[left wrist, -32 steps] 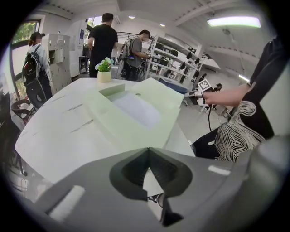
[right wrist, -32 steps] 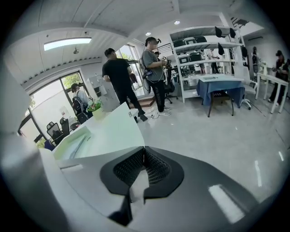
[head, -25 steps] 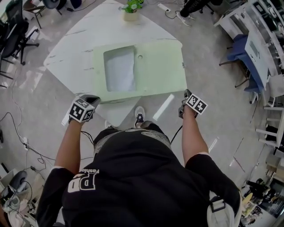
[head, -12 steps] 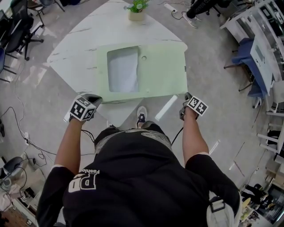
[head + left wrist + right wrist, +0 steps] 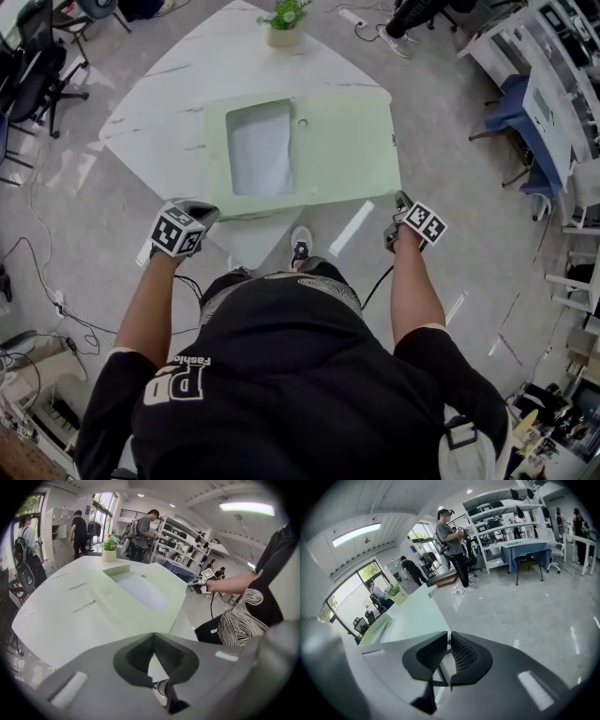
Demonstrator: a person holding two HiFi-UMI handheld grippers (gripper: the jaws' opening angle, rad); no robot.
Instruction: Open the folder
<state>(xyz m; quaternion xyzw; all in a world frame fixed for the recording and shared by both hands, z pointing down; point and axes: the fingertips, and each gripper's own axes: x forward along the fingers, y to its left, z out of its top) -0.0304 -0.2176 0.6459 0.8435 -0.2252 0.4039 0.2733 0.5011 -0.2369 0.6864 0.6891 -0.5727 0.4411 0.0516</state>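
Nothing touched yet, by the look of it. Pale green folder (image 5: 342,150) lying flat and closed on the white surface (image 5: 159,108), near edge just ahead of both grippers, potted plant (image 5: 284,21) well behind it at the far end.

Biggest risk, probably: cover lying flush, so no lip to catch. Coming in with closed tips likely to shove the whole folder toward the plant instead of lifting the cover. Could also pinch both covers at once and lift the lot. Near right corner seems to hang past the surface's edge, so pressing down there might tip or skew it. Can't tell which side carries the spine, so picking the wrong edge also possible.

Left gripper (image 5: 200,214): pressed together at the tips, nothing between, hanging in the air short of the folder's near left corner. Right gripper (image 5: 397,202): only a thin slit between the pads, empty too, just beside the near right corner, apparently not touching. Would need spreading before any grab.
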